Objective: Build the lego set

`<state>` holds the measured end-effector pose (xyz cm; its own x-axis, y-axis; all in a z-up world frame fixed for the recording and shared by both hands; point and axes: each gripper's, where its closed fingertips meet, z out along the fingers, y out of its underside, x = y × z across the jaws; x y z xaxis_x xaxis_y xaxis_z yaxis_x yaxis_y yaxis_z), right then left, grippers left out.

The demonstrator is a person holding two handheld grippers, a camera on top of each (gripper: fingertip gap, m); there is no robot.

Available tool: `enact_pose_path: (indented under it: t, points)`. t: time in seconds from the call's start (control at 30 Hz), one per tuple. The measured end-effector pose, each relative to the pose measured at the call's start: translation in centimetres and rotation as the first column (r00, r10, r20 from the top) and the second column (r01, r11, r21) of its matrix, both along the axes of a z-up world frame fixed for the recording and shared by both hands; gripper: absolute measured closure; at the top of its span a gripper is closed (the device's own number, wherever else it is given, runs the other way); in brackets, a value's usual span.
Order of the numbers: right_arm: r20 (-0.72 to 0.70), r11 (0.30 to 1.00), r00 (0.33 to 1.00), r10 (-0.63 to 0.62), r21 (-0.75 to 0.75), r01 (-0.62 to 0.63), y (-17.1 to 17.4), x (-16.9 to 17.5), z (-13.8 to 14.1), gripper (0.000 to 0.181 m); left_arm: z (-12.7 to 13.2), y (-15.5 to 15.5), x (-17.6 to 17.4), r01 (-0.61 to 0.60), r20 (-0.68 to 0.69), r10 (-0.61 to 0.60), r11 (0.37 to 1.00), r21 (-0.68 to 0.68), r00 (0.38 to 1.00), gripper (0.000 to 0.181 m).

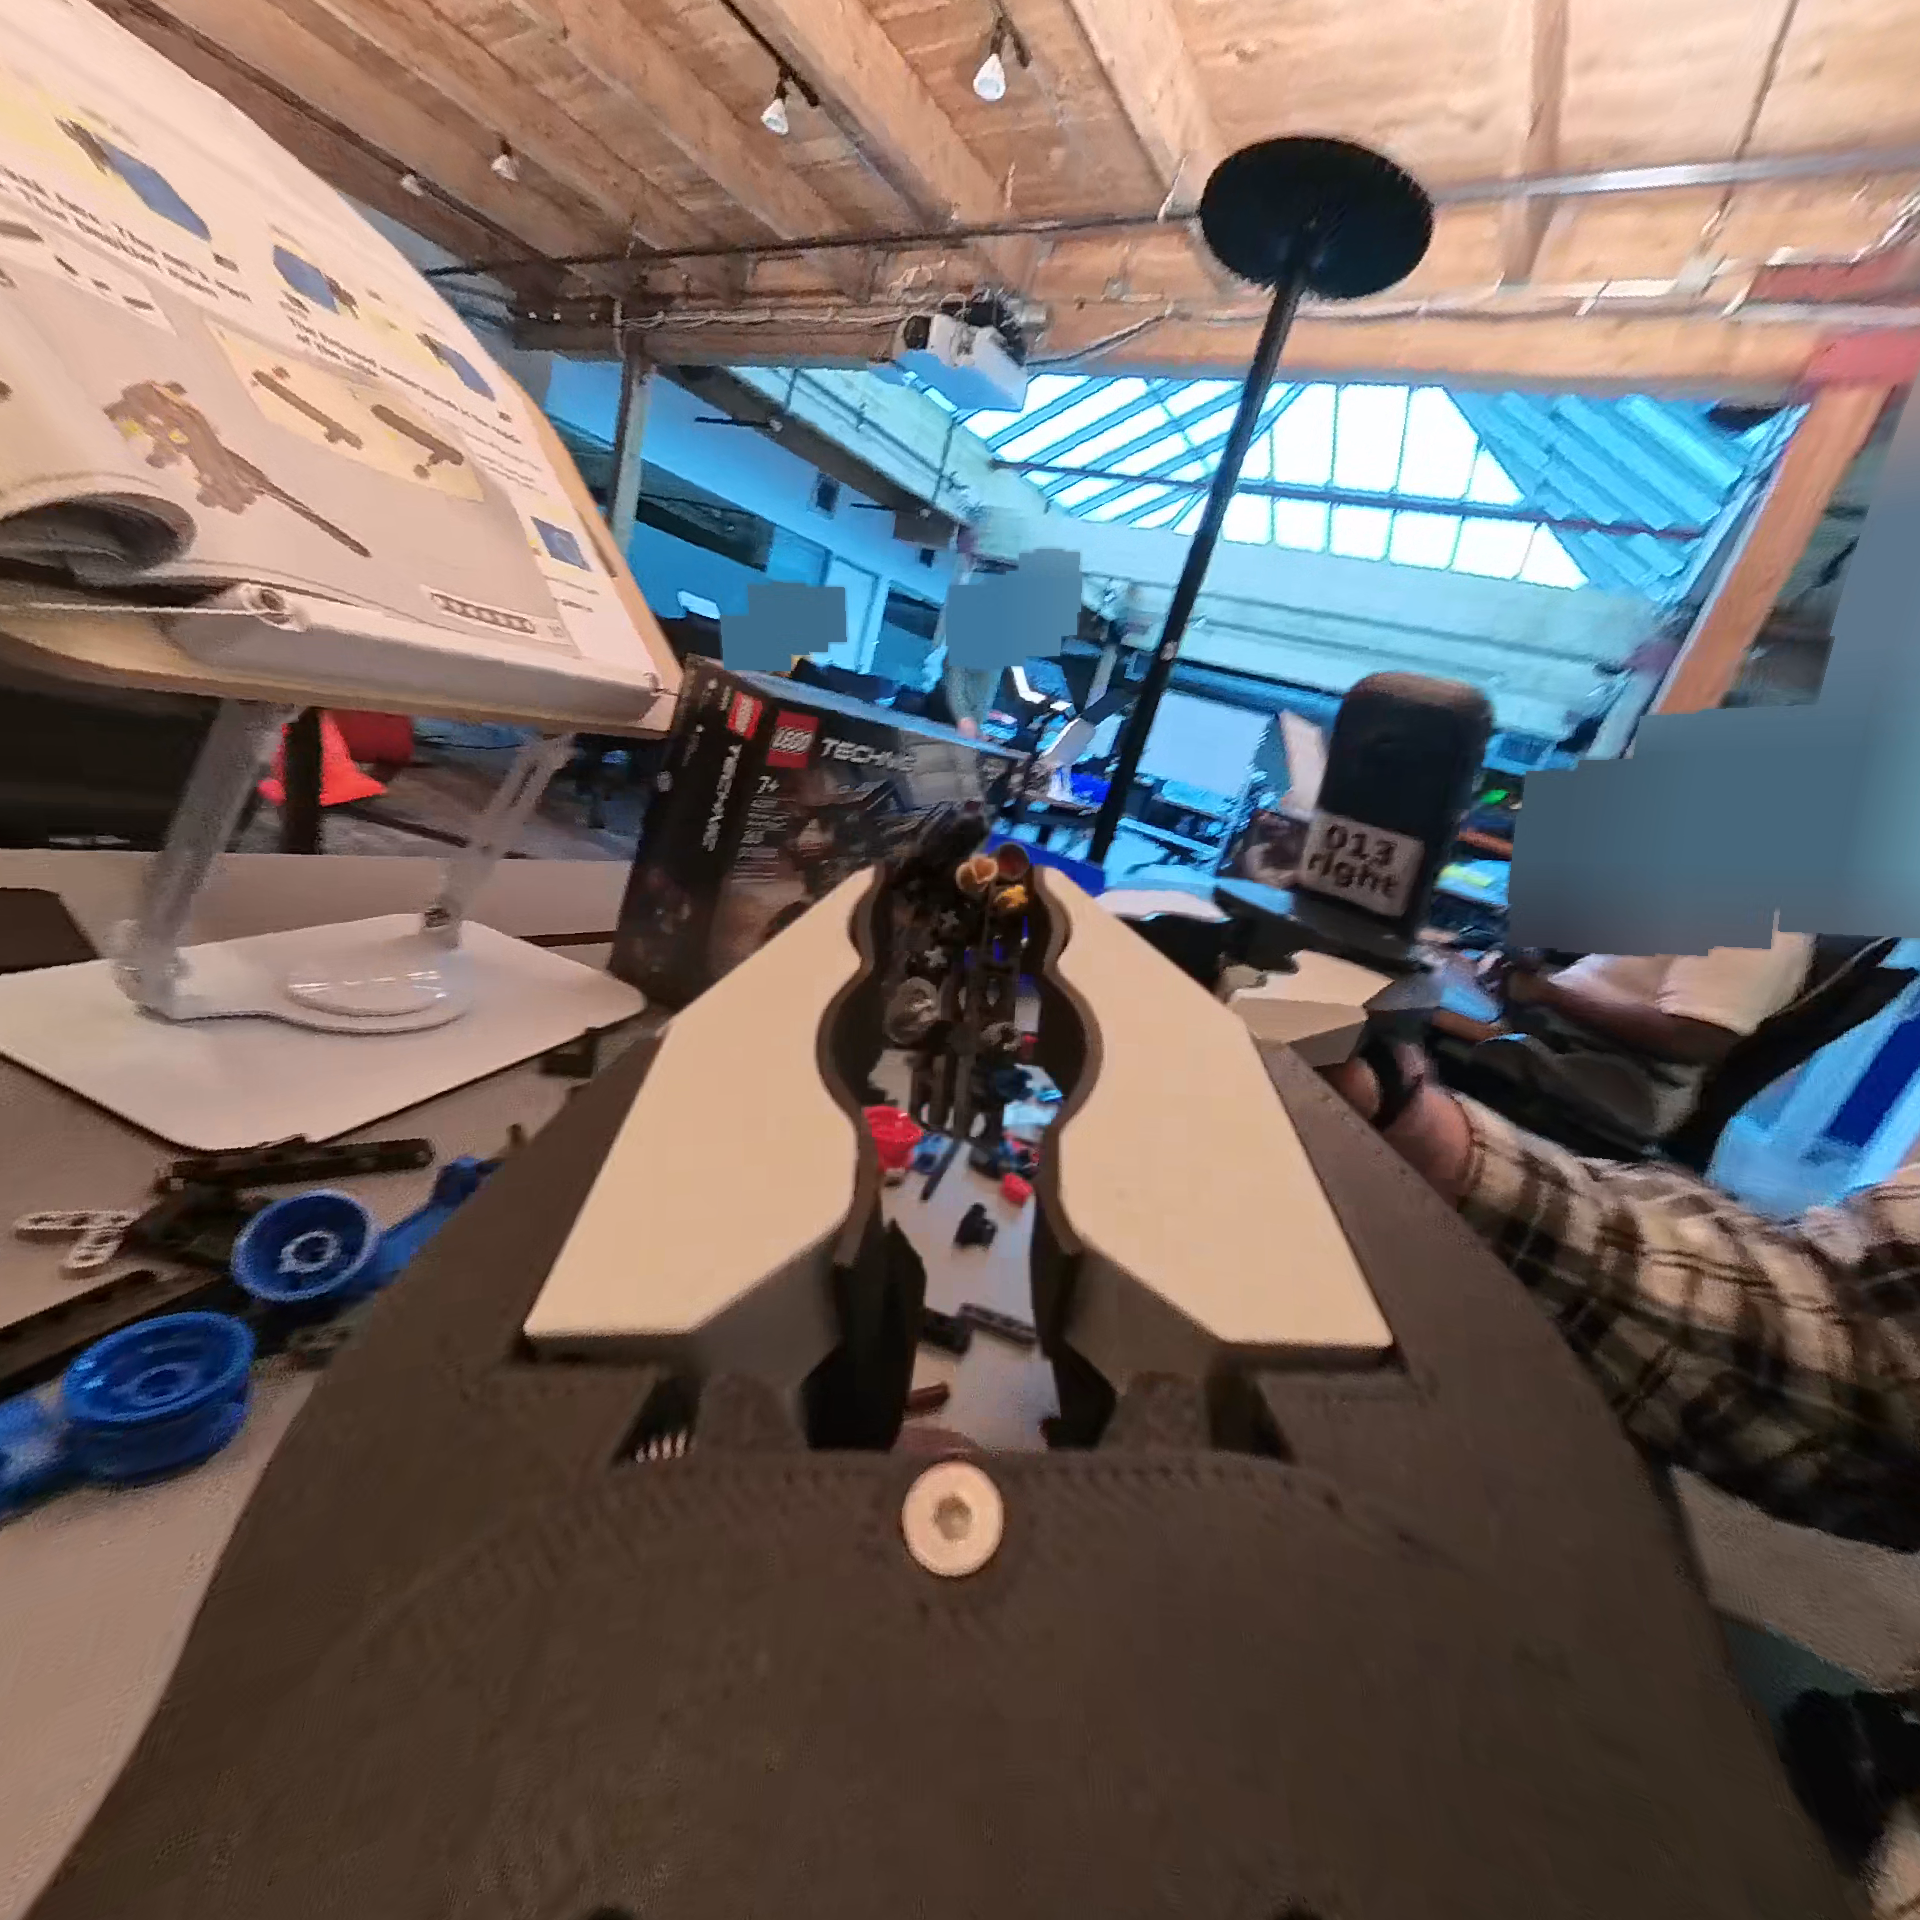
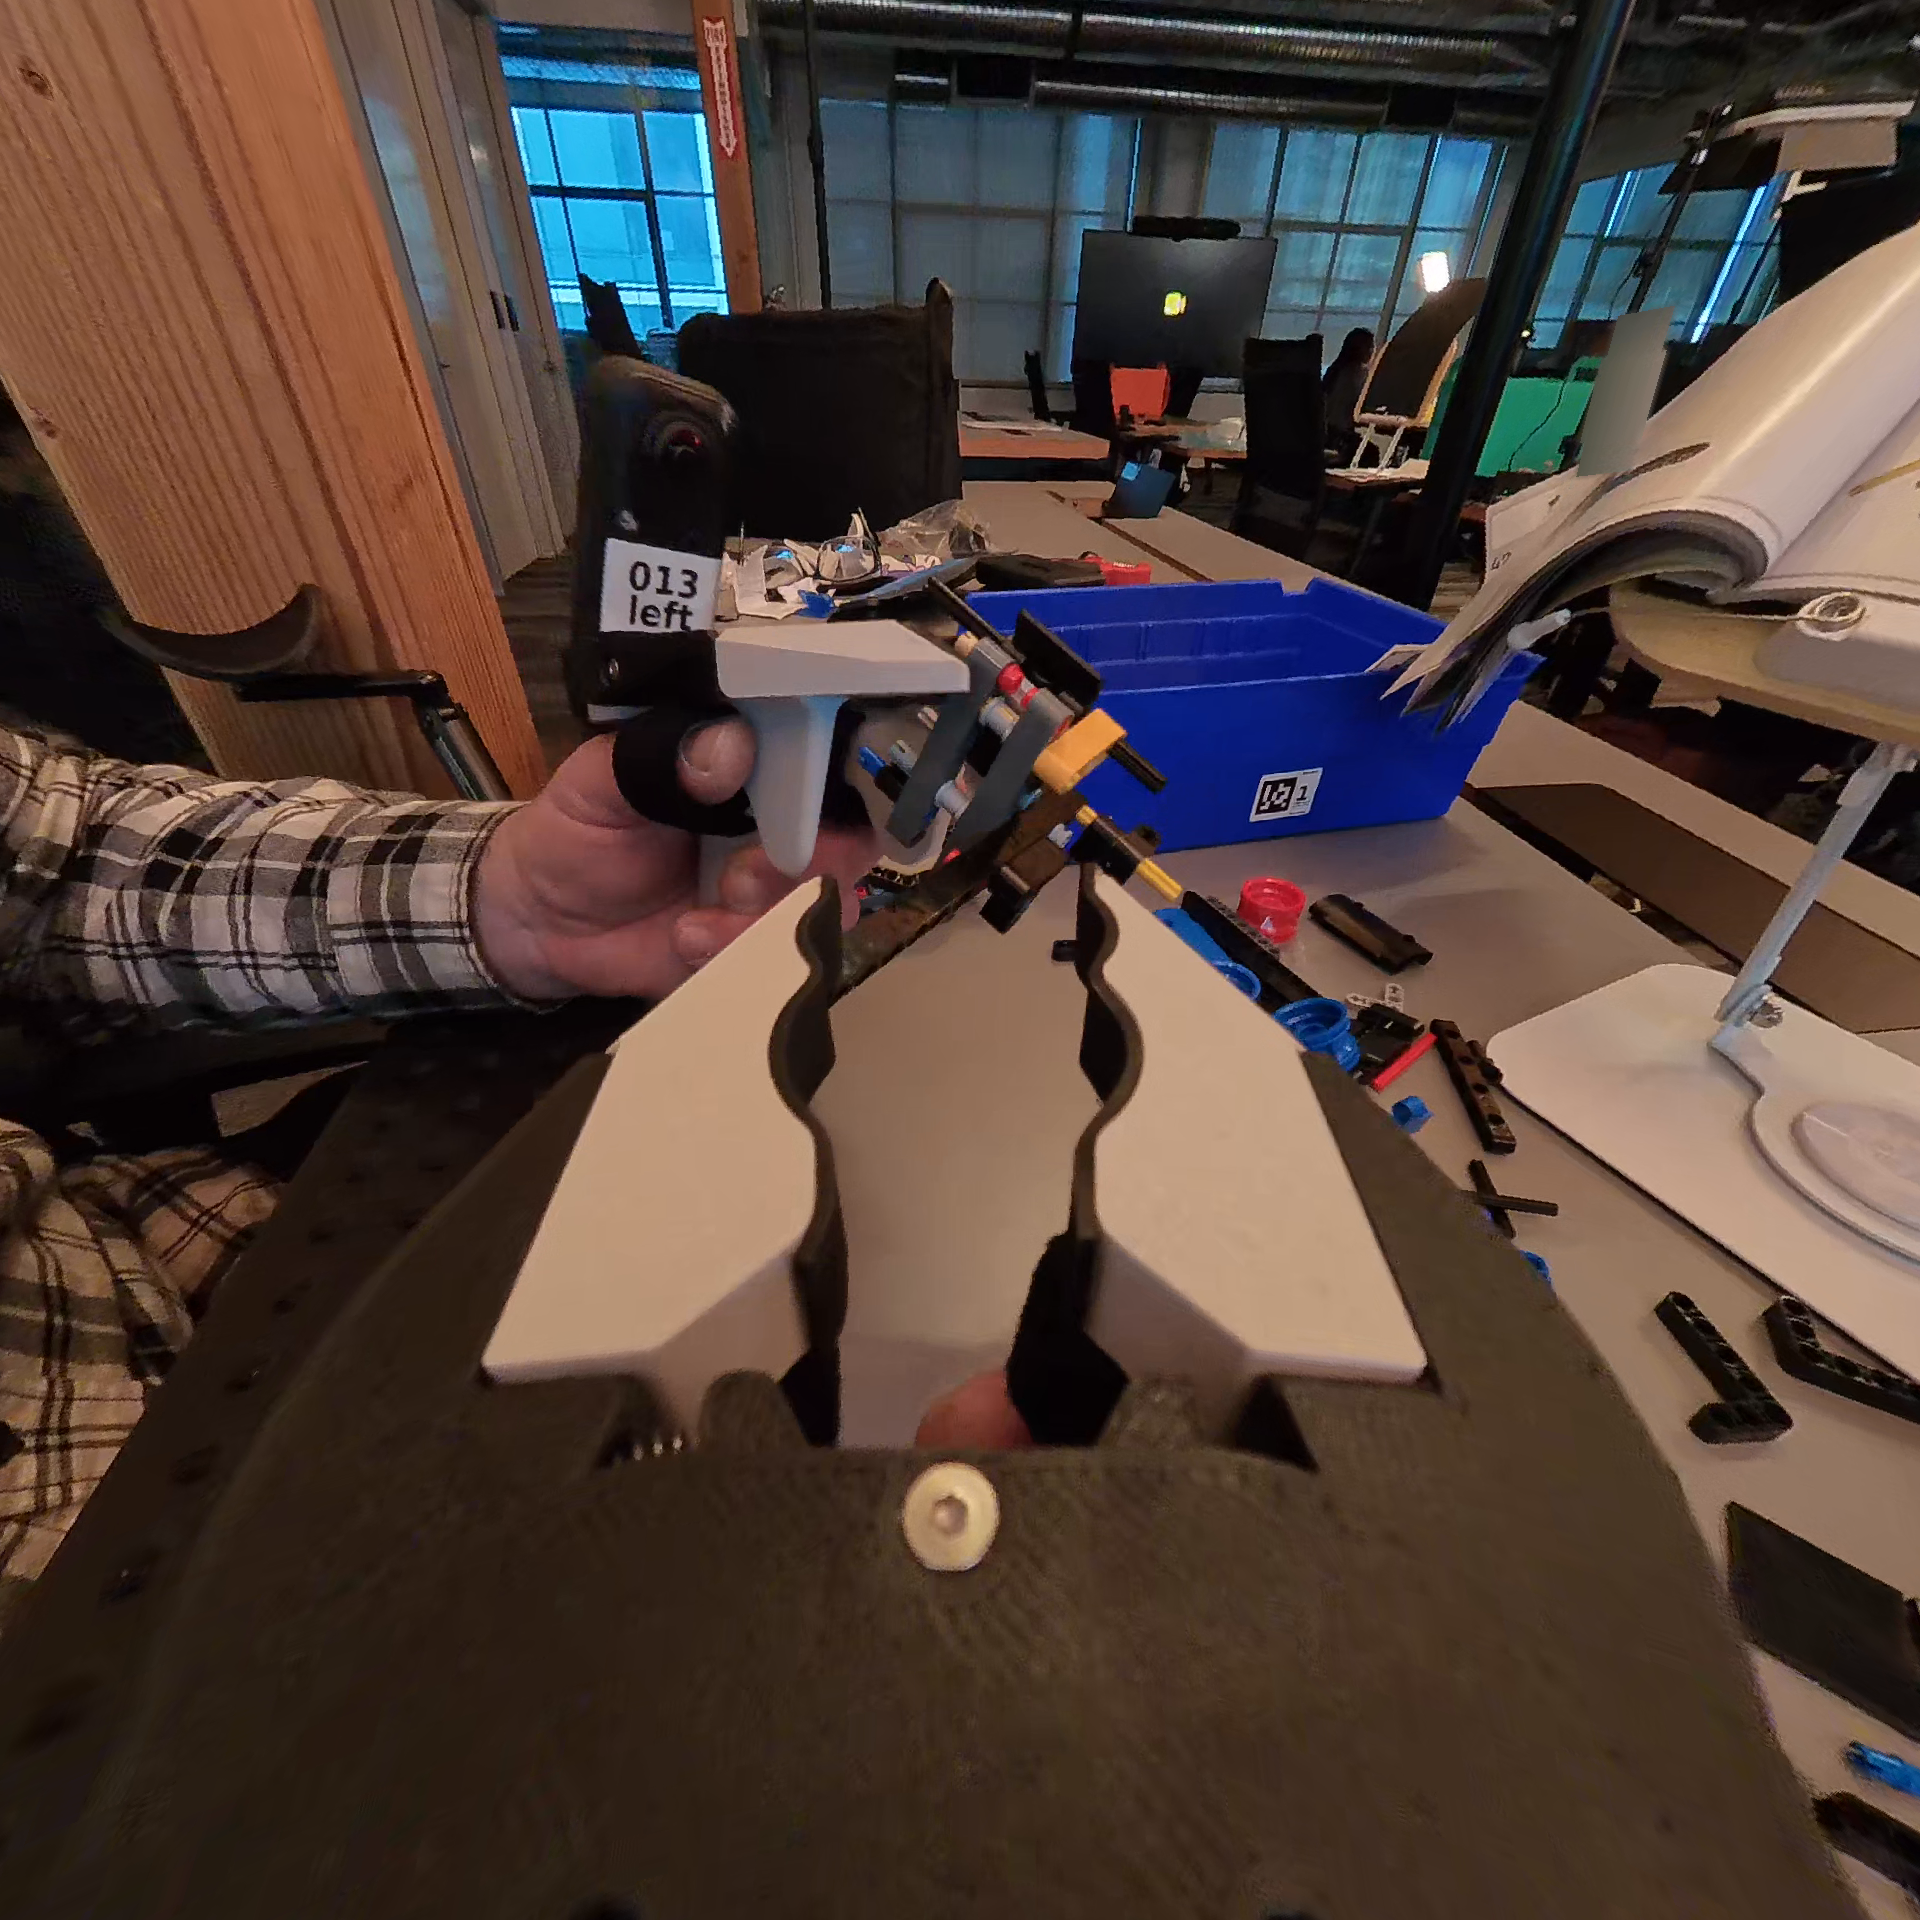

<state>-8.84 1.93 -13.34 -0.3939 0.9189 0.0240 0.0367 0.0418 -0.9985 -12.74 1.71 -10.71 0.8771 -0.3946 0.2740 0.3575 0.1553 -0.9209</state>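
Partly built: model (image 2: 997,769) held off the bench (image 2: 935,1039) in left gripper (image 1: 961,935), jaws pinched on it. Right gripper (image 2: 951,914) just below, jaws parted, empty. Much left — wheels (image 1: 301,1247), beams (image 2: 1470,1081), pins lying loose; manual (image 1: 260,343) open.

Between our right tool (image 2: 951,904) and the half-built model (image 2: 997,769) the bench (image 2: 935,1039) lies bare. To the right, loose pieces (image 2: 1351,997), the blue bin (image 2: 1351,717) and the book stand (image 2: 1766,1049) crowd the way; a wooden post (image 2: 239,343) blocks the left.
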Motion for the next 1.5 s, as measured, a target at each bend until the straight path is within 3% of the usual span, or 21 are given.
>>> enact_pose_path:
  t: [0.33, 0.37, 0.63, 0.93, 1.17, 1.5]
  points:
    - [-0.035, 0.999, 0.999, -0.004, 0.037, 0.005, -0.2, 0.3, 0.6, 0.139, 0.9, -0.6, -0.2, 0.128, 0.164, -0.136, 0.990, 0.063, 0.977, 0.160]
    - [-0.033, 0.999, 0.999, -0.006, 0.042, 0.008, -0.2, 0.3, 0.6, 0.138, 1.1, -0.7, -0.4, 0.130, 0.174, -0.141, 0.989, 0.073, 0.974, 0.166]
    - [0.000, 0.998, 1.000, 0.001, 0.068, -0.001, -0.5, 0.1, -0.2, 0.149, 0.9, -0.5, -0.7, 0.099, 0.156, -0.108, 0.993, 0.061, 0.982, 0.170]
    - [-0.022, 0.994, 0.999, 0.049, 0.099, -0.047, -1.3, 0.5, -0.2, 0.131, 2.0, -1.1, -1.9, 0.089, 0.248, -0.119, 0.988, 0.129, 0.961, 0.176]
    - [0.011, 0.991, 0.998, 0.065, 0.115, -0.066, -2.0, 0.1, -1.2, 0.129, 2.0, -1.2, -2.9, 0.062, 0.284, -0.098, 0.989, 0.133, 0.954, 0.178]
    - [-0.002, 0.992, 0.999, -0.046, 0.118, 0.046, -0.2, -0.6, -1.1, 0.128, 1.7, -0.8, -2.0, 0.113, 0.318, -0.148, 0.986, 0.125, 0.936, 0.178]
